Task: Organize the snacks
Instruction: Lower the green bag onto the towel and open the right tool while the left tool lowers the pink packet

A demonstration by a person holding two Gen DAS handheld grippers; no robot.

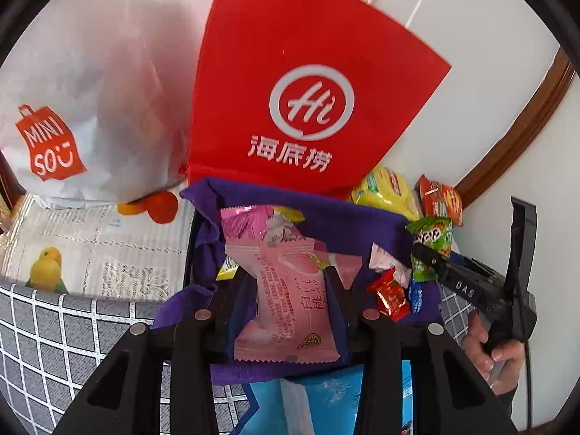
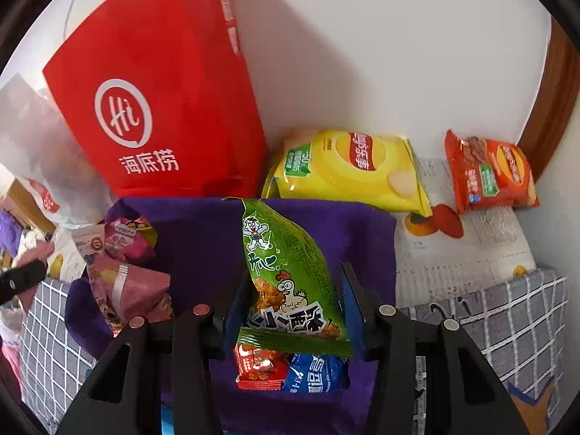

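Observation:
My left gripper is shut on a pink peach snack packet and holds it over the purple cloth-lined box. My right gripper is shut on a green chicken snack packet above the same purple box; it also shows in the left wrist view. Under it lie a small red packet and a blue packet. Several pink packets lie in the box's left part.
A red Haidilao bag and a white Miniso bag stand behind the box against the wall. A yellow chips bag and an orange chips bag lie at the right. A grey checked cloth covers the front.

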